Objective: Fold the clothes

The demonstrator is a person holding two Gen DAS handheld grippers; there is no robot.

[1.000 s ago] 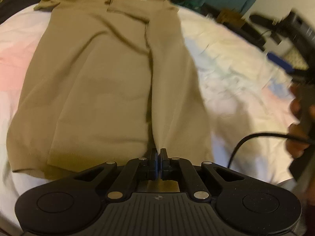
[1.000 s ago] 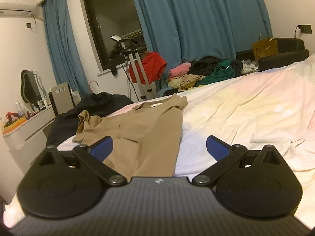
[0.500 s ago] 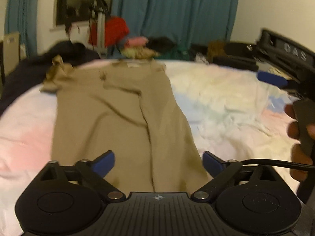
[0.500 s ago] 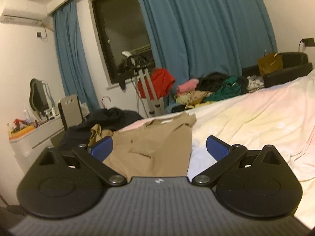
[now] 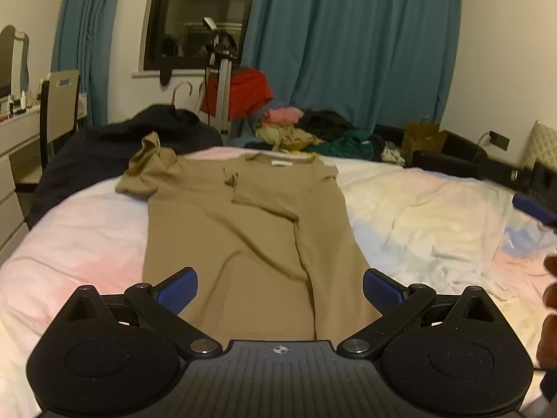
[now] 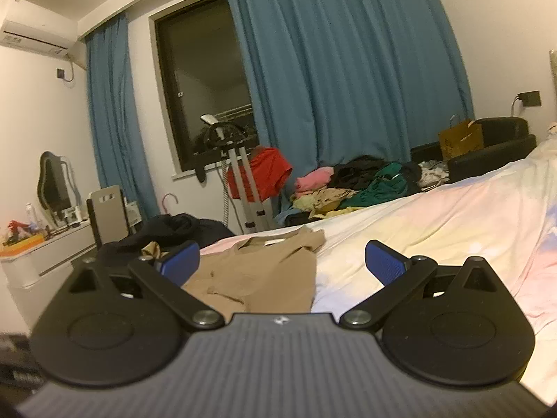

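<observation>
A tan T-shirt (image 5: 243, 237) lies flat on the bed, its right side folded over toward the middle and its left sleeve bunched up at the far left. My left gripper (image 5: 280, 291) is open and empty, raised above the shirt's near hem. My right gripper (image 6: 282, 266) is open and empty, held off the bed's near edge; the shirt also shows in the right wrist view (image 6: 257, 278). The right gripper's blue pad (image 5: 532, 207) and the hand holding it show at the right edge of the left wrist view.
The bed (image 5: 417, 216) has a pale pastel sheet. A dark garment (image 5: 104, 153) lies at its far left. A heap of clothes (image 5: 313, 136) sits beyond the bed under blue curtains. A stand with a red garment (image 5: 243, 90), a chair and a white dresser (image 6: 52, 254) are to the left.
My left gripper was shut on the shirt's hem; it has opened, let go and lifted up and back. My right gripper has tilted upward, still open.
</observation>
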